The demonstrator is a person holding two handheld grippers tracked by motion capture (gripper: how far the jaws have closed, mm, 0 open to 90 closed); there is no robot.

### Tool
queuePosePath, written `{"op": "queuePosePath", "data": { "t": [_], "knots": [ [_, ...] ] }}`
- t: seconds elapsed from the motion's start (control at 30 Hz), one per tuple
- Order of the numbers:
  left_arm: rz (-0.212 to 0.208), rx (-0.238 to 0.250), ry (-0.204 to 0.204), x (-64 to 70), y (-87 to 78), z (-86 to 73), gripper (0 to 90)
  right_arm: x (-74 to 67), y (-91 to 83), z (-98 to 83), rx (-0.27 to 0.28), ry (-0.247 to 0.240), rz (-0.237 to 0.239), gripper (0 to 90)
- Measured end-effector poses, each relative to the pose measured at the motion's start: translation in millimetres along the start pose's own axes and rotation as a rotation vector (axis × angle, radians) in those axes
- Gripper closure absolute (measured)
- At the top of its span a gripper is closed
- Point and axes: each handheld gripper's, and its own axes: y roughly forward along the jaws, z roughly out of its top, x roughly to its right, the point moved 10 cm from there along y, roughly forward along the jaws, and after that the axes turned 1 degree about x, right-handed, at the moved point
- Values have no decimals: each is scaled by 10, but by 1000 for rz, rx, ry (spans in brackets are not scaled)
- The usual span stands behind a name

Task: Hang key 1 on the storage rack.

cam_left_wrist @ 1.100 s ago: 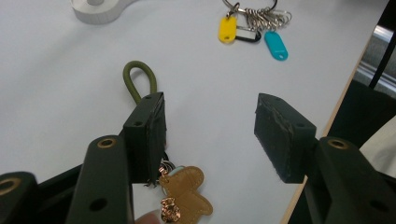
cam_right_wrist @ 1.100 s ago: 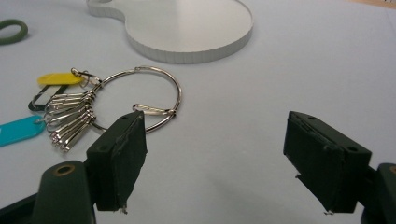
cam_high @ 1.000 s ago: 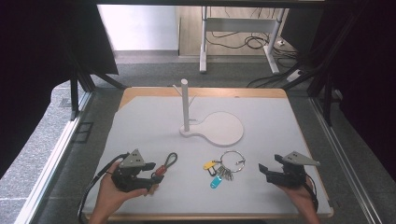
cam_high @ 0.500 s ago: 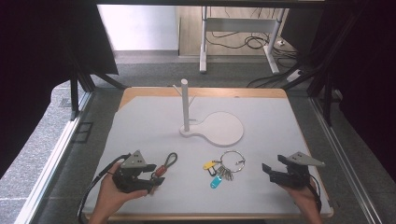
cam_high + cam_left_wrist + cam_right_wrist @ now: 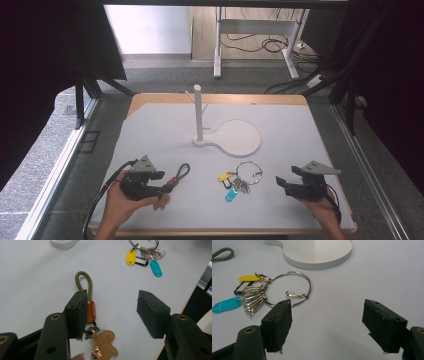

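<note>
By L gripper (image 5: 110, 312), orange strap tag (image 5: 91, 311) (lettering too small to read).

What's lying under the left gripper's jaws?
A keychain: green cord loop, orange sleeve, tan leather charm, on the white table. The left gripper is open above it; one jaw covers part of its cord.

— Where can you pass on the worktop (image 5: 310, 130)?
— Left and right sides lie bare. At frame centre the post stand (image 5: 198, 114) blocks you; below it, the key ring (image 5: 240, 179) and strap keychain (image 5: 175, 177).
</note>
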Motion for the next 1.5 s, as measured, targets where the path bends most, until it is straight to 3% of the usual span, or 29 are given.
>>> {"op": "queuePosePath", "data": {
  "t": [0.17, 0.4, 0.57, 0.93, 1.33, 1.5],
  "knots": [
    [-26, 42, -30, -16, -71, 78, 431, 13, -17, -9, 1, 1, 3, 244],
    [-17, 12, 45, 9, -190, 164, 424, 11, -55, -19, 1, 12, -7, 254],
    [-6, -1, 30, -67, -190, 219, 423, 6, -56, -46, -7, 11, -9, 254],
    [20, -123, 20, -166, 12, 359, 404, 55, -47, -133, -28, 21, -26, 256],
    [52, -283, 17, -223, 332, 182, 411, 28, 15, -207, -62, 9, -26, 258],
    [54, -315, 20, -226, 413, 95, 415, 16, 28, -223, -71, 3, -25, 259]
  ]
}}
